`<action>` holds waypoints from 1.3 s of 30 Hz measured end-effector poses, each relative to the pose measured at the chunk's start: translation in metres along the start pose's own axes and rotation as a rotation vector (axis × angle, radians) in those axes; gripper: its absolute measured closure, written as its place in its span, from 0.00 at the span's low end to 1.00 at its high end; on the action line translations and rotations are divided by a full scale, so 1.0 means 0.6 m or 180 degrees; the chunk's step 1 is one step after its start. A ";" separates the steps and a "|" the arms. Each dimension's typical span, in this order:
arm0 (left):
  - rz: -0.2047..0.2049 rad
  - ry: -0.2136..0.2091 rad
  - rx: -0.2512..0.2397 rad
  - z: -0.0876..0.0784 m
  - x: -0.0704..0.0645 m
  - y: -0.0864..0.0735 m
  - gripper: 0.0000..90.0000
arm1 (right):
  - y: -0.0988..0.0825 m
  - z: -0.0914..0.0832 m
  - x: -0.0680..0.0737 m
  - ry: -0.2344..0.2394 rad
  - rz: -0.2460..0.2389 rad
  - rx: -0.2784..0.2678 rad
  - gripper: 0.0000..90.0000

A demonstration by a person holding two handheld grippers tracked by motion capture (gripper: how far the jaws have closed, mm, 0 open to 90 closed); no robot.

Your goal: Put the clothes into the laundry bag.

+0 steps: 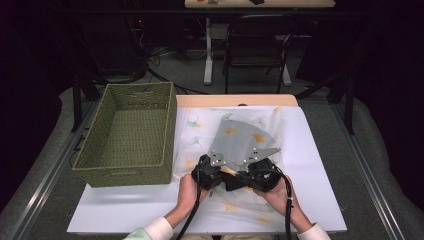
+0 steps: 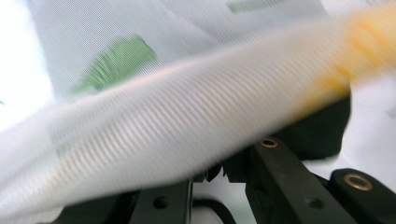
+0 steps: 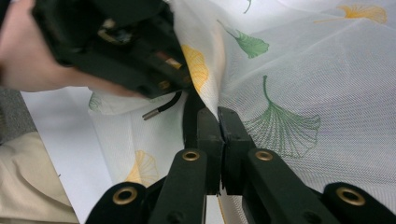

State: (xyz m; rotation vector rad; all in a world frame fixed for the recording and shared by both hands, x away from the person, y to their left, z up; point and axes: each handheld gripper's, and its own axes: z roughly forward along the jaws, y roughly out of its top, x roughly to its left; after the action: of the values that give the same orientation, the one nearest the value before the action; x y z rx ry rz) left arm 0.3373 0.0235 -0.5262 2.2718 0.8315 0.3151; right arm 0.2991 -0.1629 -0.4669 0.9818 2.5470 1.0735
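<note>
A sheer white cloth (image 1: 239,137) printed with green and yellow fan-shaped leaves lies over the white table top (image 1: 320,170), part of it lifted into a grey peak. Both grippers meet at its near middle. My right gripper (image 3: 219,122) (image 1: 247,176) is shut on a pinched ridge of the cloth (image 3: 289,70). My left gripper (image 2: 219,170) (image 1: 222,176) has its jaws together under a blurred fold of the cloth (image 2: 187,121), which hides the tips. In the right gripper view the left gripper (image 3: 177,81) sits just beyond, against the same fold, held by a hand (image 3: 28,56).
An empty green woven basket (image 1: 125,175) stands on the table's left side, touching the cloth's left edge. A dark chair (image 1: 255,45) and desk legs stand behind the table. Bare white table top runs along the front and right.
</note>
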 end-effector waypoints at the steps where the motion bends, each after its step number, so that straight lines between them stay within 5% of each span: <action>1: 0.0009 0.0037 -0.0024 0.002 0.003 0.004 0.93 | 0.000 -0.001 0.000 0.0001 0.0005 -0.0012 0.99; 8: 0.0009 0.0037 -0.0024 0.002 0.003 0.004 0.93 | 0.001 -0.001 -0.001 0.0002 0.0012 -0.0031 0.99; 9: -0.0046 0.0079 -0.0007 0.018 0.015 0.010 0.93 | 0.001 -0.001 -0.001 0.0002 0.0012 -0.0031 0.99; 15: 0.0088 -0.0021 0.0184 -0.018 0.004 -0.003 0.57 | -0.003 -0.003 -0.008 -0.0022 0.0076 -0.0034 0.98; 23: 0.0156 -0.0008 0.0415 -0.060 -0.003 -0.042 0.49 | -0.003 -0.003 -0.007 -0.0030 0.0063 -0.0023 0.98; 27: 0.0068 -0.0091 0.0596 -0.052 0.003 -0.058 0.49 | -0.002 -0.001 -0.005 -0.0023 0.0056 -0.0005 0.98; 31: 0.0011 -0.0053 0.0585 -0.039 0.004 -0.060 0.56 | -0.002 0.002 -0.003 -0.0022 0.0039 0.0013 0.98; 32: 0.0011 -0.0053 0.0585 -0.039 0.004 -0.060 0.79 | -0.002 0.002 -0.003 -0.0022 0.0039 0.0013 0.98; 38: 0.0011 -0.0053 0.0585 -0.039 0.004 -0.060 0.79 | -0.002 0.001 -0.003 -0.0015 0.0045 0.0013 0.98; 39: 0.0044 -0.0013 0.0421 -0.041 -0.002 -0.055 0.79 | -0.002 0.001 -0.003 -0.0015 0.0045 0.0013 0.98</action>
State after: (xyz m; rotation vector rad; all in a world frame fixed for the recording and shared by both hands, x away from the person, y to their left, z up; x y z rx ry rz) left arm 0.3099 0.0542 -0.5306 2.4006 0.8576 0.2688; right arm 0.2999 -0.1641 -0.4687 1.0035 2.5435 1.0688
